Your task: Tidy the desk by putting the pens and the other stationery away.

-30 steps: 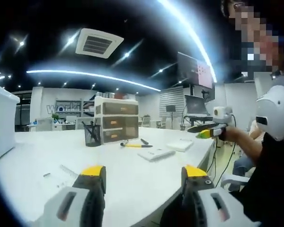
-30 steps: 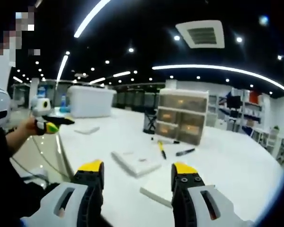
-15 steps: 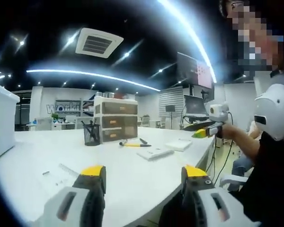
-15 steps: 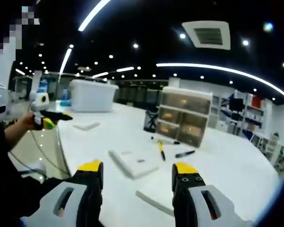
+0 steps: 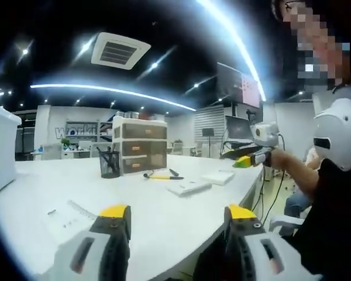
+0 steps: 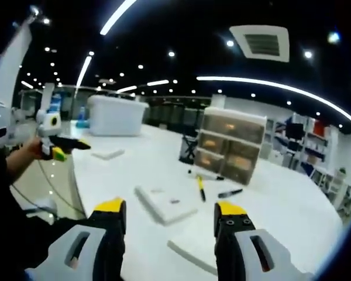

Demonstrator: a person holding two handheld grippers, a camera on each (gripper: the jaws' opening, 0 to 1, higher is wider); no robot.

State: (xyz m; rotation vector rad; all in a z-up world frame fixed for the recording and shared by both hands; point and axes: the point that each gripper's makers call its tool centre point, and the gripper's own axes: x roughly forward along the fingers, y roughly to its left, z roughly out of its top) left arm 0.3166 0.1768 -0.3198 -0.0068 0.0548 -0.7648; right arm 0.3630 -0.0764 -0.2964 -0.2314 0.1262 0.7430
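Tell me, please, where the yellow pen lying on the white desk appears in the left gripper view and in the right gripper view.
Left gripper view: the yellow pen lies left of centre, just right of the black mesh pen cup.
Right gripper view: the yellow pen lies right of centre, pointing toward the camera, with a dark marker to its right.
Shared landmark: the small drawer unit behind the pen.

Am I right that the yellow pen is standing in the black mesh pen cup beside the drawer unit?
Not quite. The yellow pen lies flat on the desk, in front of the drawer unit, as the right gripper view shows. The black mesh pen cup does stand beside the drawers.
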